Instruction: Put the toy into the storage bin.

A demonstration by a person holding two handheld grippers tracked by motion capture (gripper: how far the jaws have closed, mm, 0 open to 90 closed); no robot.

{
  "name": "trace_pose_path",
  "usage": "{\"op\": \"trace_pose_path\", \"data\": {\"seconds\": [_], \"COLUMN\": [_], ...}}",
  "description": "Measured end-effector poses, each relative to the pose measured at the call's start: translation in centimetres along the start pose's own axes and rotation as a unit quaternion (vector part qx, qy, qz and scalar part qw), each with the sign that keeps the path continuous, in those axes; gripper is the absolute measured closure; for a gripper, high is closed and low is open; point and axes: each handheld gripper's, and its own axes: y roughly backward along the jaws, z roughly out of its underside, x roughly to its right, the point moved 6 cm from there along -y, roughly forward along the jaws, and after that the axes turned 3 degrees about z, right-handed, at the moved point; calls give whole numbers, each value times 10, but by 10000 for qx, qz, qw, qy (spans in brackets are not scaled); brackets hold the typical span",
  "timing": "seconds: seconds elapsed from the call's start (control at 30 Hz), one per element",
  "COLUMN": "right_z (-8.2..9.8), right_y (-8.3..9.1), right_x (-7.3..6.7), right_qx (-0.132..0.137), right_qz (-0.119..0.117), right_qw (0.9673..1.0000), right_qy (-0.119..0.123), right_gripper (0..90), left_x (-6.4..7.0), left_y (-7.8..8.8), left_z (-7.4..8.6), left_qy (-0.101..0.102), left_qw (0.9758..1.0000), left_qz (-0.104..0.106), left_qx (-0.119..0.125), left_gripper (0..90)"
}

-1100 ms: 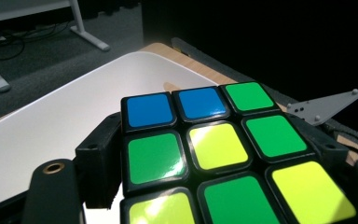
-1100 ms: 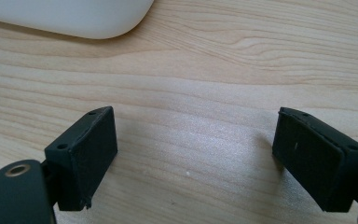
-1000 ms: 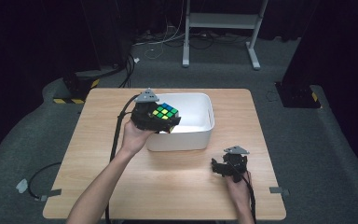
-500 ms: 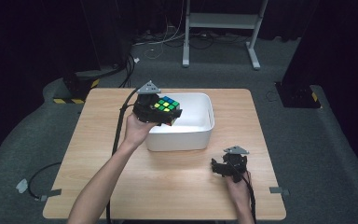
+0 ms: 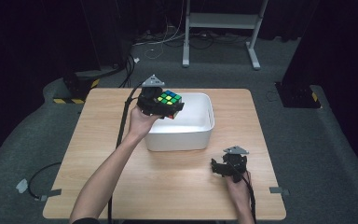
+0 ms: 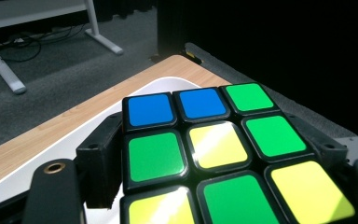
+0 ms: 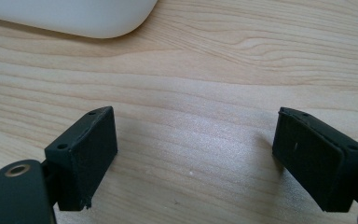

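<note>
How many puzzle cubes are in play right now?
1. The scrambled puzzle cube is clamped in the left gripper, held above the near left corner of the white tub. The tub's inside looks bare, though its near wall hides some.

A light wooden bench with rounded corners stands on grey carpeted floor; directly on it sits a white rectangular tub, set toward the far half and a little right of centre; the right gripper rests on the wood just in front of the tub's near right corner, near the bench's front edge; the wood left of the tub shows plain grain.
</note>
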Motion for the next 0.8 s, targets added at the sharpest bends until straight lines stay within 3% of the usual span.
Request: {"op": "trace_pose_path", "data": {"seconds": [0.23, 0.43, 0.8], "right_z": [0, 0, 0], "right_y": [0, 0, 0], "right_x": [0, 0, 0], "right_qx": [-2, -3, -2], "right_qz": [-6, -5, -14], "right_qw": [10000, 10000, 10000], "right_qy": [1, 0, 1], "right_gripper": [135, 135, 135], "left_x": [-7, -16, -24], "left_y": [-5, -7, -17], "left_z": [-2, -13, -23], "left_qy": [37, 100, 43], "left_qw": [10000, 9998, 9996], "left_qz": [-80, -161, -258], "left_qx": [-6, 94, 48], "left_gripper": [250, 250, 252]}}
